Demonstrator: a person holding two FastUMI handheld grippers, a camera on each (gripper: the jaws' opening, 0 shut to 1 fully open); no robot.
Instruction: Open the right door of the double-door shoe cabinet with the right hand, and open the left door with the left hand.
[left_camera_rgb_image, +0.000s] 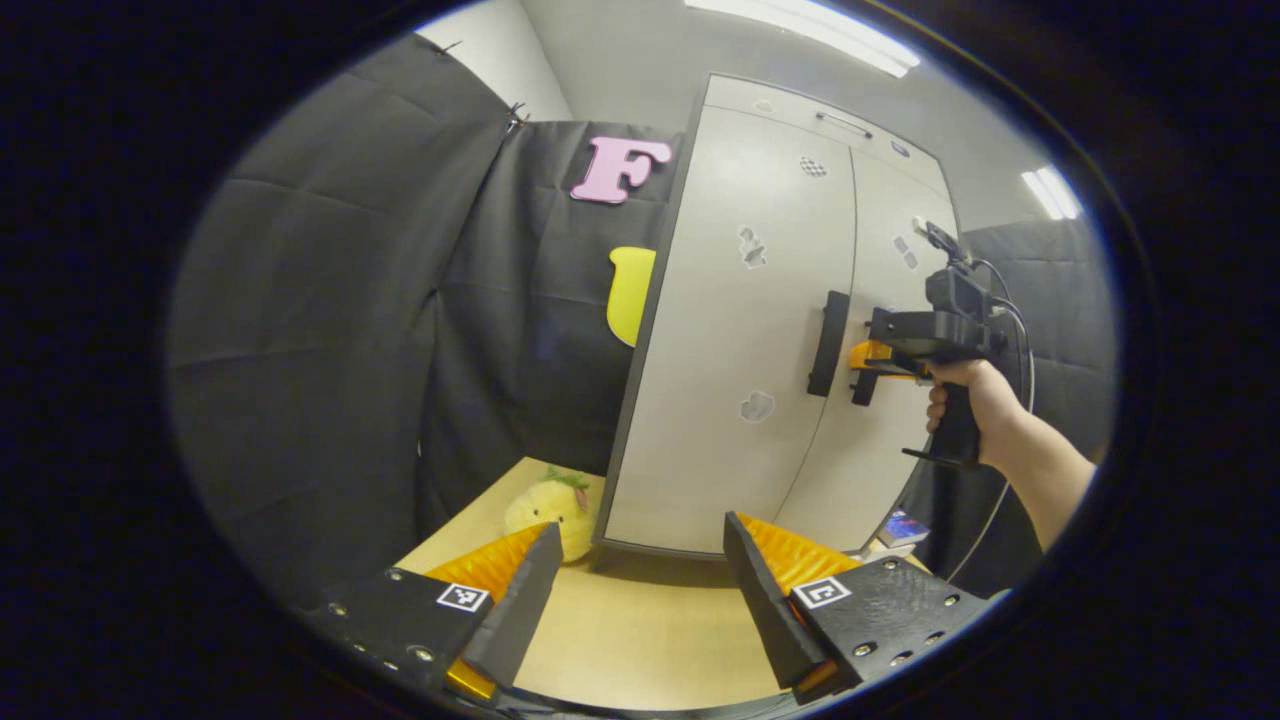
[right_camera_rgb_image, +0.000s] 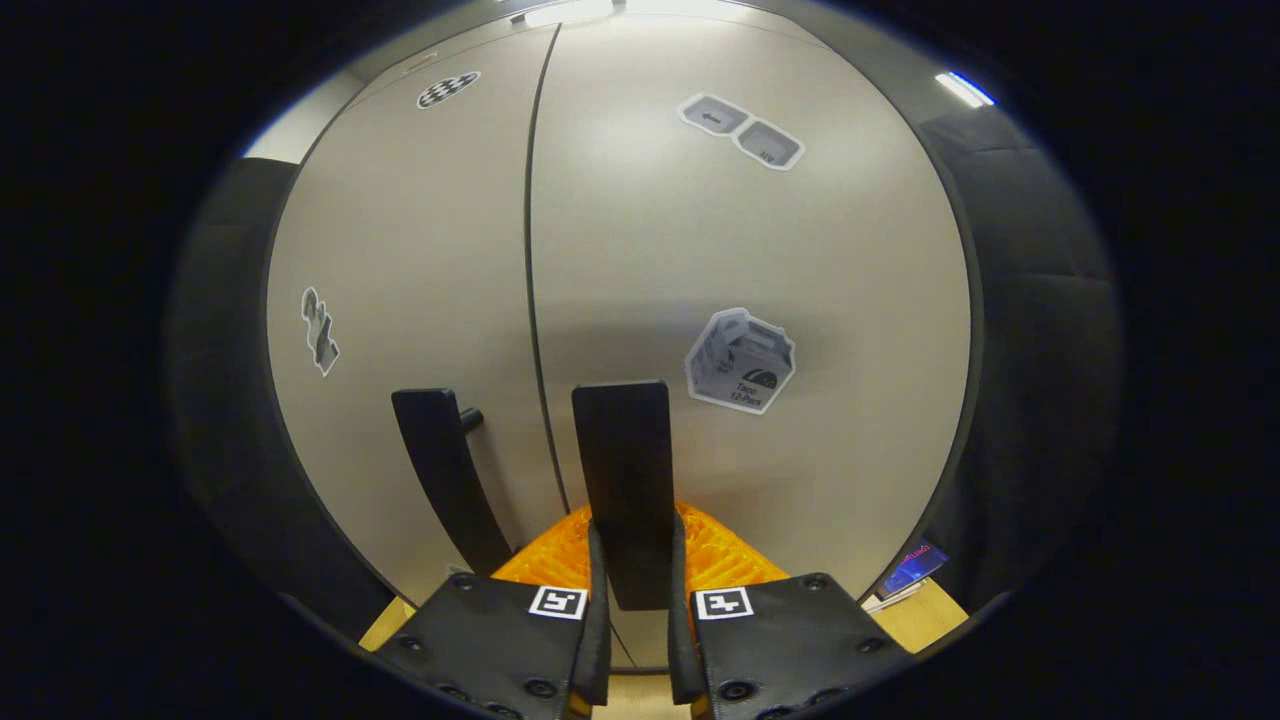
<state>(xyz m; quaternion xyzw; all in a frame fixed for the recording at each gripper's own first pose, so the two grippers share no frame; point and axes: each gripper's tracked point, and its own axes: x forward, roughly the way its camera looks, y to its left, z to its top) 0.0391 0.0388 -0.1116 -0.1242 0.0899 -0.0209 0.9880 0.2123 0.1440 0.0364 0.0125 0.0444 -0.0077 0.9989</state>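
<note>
1. A tall, smooth, pale cabinet (left_camera_rgb_image: 745, 330) stood upright on a light wooden table (left_camera_rgb_image: 640, 630), backed by dark quilted cloth
2. Its two flat doors were both closed, meeting at a thin vertical seam; small stickers dotted their fronts
3. Each door carried a slim, dark, bar-shaped handle beside the seam: the left handle (left_camera_rgb_image: 827, 343) and the right handle (right_camera_rgb_image: 622, 480)
4. In the right gripper view, the right gripper (right_camera_rgb_image: 634, 600) was pinching the right handle, one finger pressed on each side of the flat bar
5. In the left gripper view, a hand (left_camera_rgb_image: 965, 405) held that gripper by its pistol grip at the doors, a cable trailing down from it
6. The left gripper (left_camera_rgb_image: 640, 580) hung well back from the cabinet over the table, its wedge-shaped fingers spread wide around nothing
7. A soft, fuzzy yellow plush toy (left_camera_rgb_image: 552, 510) sat on the table at the cabinet's lower left corner
</note>
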